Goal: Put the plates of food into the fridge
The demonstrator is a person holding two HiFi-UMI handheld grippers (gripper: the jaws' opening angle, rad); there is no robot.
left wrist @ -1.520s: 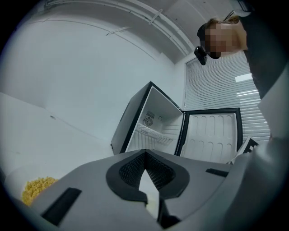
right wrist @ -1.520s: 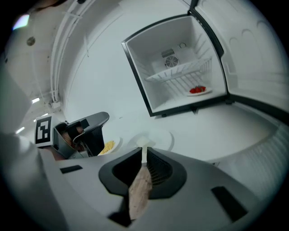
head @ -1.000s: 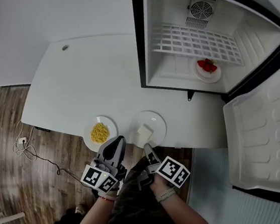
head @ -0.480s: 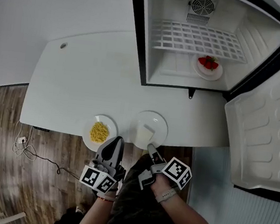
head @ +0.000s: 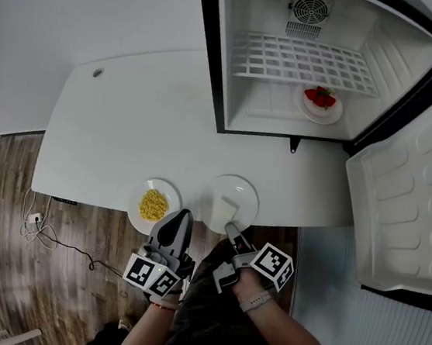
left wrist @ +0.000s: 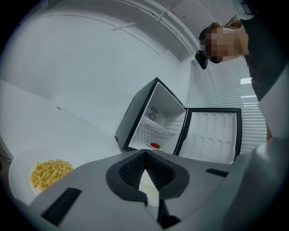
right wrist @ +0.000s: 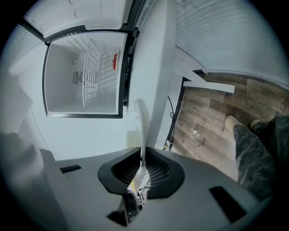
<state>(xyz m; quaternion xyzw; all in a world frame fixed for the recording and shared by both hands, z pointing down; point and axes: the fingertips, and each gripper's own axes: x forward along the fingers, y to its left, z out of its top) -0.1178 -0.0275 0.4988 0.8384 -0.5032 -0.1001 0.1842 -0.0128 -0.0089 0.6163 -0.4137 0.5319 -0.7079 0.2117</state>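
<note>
The white table (head: pixel 119 132) fills centre frame above wood floor (head: pixel 1 204); the open fridge (head: pixel 221 67) stands upper right. At the table's near edge, bare tabletop ahead, the right gripper (head: pixel 230 228), its jaws just closing, pinches the white-block plate (head: pixel 241 190) by its rim. The left gripper (head: pixel 181 217) is clenched and empty beside the yellow-food plate (head: pixel 168 189).

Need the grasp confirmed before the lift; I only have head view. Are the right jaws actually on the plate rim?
Observer: Yes. In the right gripper view the jaws of the right gripper have just been closing and now pinch the rim of the plate carrying the white block, seen edge-on.
Operator: Left one holding anything?
Observer: No. The left gripper view shows the jaws of the left gripper shut, tips together, nothing between them.
</note>
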